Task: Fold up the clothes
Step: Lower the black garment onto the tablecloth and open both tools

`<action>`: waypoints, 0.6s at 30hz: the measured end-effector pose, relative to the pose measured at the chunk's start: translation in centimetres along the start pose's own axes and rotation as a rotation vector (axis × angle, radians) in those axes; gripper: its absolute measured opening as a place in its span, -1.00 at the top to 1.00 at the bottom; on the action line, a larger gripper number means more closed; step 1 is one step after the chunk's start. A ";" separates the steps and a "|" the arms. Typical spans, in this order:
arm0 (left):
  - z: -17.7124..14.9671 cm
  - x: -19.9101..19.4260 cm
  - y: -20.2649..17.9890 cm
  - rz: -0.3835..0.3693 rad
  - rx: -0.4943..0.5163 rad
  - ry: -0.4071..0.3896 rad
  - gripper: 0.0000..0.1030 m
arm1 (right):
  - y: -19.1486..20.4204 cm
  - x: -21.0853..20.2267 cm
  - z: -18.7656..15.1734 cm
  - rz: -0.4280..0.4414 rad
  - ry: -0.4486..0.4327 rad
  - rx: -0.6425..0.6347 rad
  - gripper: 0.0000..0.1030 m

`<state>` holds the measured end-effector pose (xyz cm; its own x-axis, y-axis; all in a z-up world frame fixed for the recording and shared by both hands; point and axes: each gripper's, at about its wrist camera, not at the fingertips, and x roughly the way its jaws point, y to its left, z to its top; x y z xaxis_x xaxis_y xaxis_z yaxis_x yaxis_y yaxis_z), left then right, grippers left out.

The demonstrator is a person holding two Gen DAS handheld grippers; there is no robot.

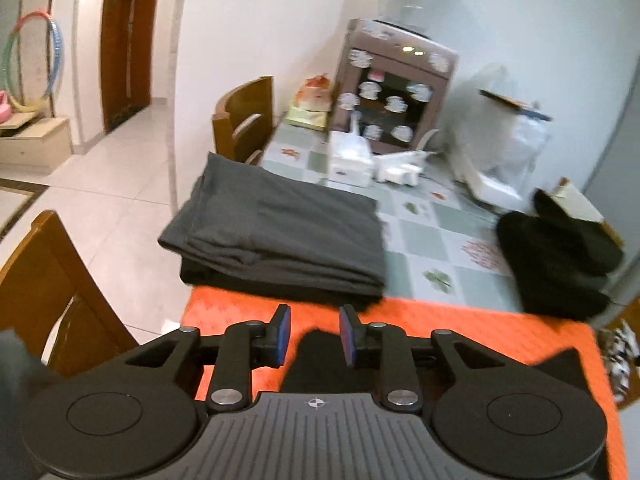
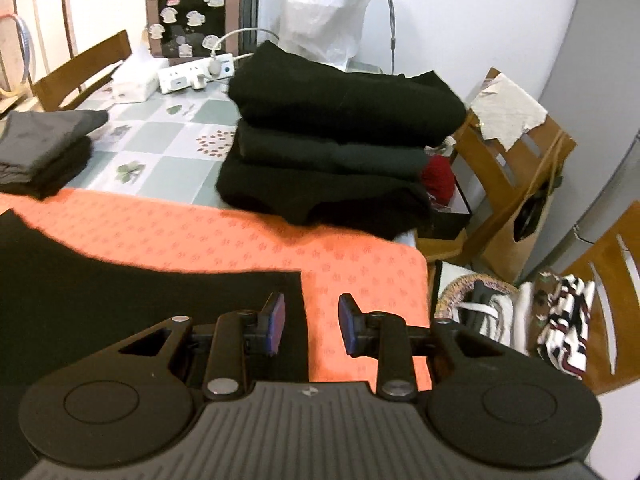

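**Black garment on the orange mat, both grippers spread above it**

The flat black garment [image 2: 120, 292] lies spread on the orange patterned mat [image 2: 240, 236] at the near end of the table. In the right wrist view its straight upper edge runs across the mat and its right edge drops between the fingers, leaving a bare strip of orange from there to the mat's rounded right corner. In the left wrist view a narrow black part of it [image 1: 316, 356] shows between the fingers, with bare orange on both sides.

Beyond the mat lies the green-and-white checked tablecloth [image 2: 168, 140]. A folded grey pile of clothes [image 1: 280, 236] sits at the mat's far left edge, overlapping it; a stack of folded black clothes [image 2: 340, 148] sits at the far right, its lowest piece lapping the mat. Open cloth lies between the two.

The left gripper [image 1: 315, 332] hovers low, fingers apart, gripping nothing. The right gripper [image 2: 312, 322] points forward over the garment's right edge, fingers likewise apart and empty.

A wooden chair [image 2: 516, 184] stands just off the table's right side.
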<state>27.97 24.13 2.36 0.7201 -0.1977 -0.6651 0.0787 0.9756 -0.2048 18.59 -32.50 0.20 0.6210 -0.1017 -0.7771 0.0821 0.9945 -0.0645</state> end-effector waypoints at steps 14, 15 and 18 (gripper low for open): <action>-9.6 -10.2 1.2 -0.031 0.006 0.023 0.15 | 2.5 -11.6 -11.8 0.016 0.021 0.061 0.34; -10.5 -10.7 1.4 -0.026 -0.001 0.030 0.14 | 2.6 -11.8 -13.0 0.016 0.031 0.067 0.34; -13.4 -11.7 2.3 -0.001 -0.021 0.061 0.14 | 2.9 -12.4 -16.3 0.015 0.060 0.087 0.31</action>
<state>10.47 27.46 0.07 0.6768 -0.2045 -0.7072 0.0640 0.9734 -0.2201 -1.58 -27.95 -0.59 0.5754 -0.0823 -0.8137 0.1423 0.9898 0.0006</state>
